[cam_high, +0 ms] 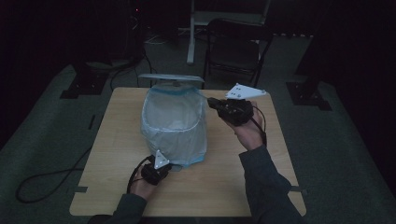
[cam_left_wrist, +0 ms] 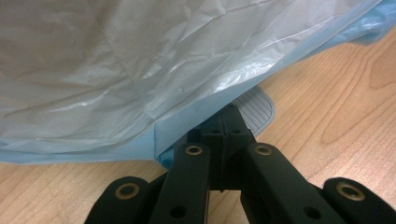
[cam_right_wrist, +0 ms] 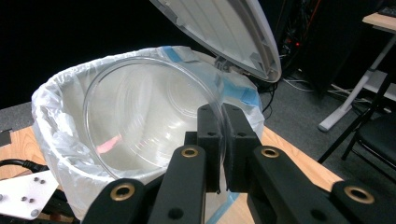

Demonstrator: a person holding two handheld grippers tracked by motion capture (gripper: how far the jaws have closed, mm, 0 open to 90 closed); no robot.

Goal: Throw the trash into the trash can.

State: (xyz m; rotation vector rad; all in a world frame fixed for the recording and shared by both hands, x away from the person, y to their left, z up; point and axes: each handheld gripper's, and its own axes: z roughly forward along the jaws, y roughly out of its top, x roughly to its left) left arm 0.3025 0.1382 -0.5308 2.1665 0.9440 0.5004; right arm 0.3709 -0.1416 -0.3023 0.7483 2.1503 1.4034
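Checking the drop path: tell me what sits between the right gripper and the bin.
Right gripper pinches the rim of a clear plastic bowl, which hangs between it and the bag-lined bin, as the right gripper view shows.

Dark sleeves enter at lower frame; each black tool, left (cam_high: 164, 166) and right (cam_high: 212, 102), carries a grey three-cornered plate, brass-ringed screw holes, trailing black cable.
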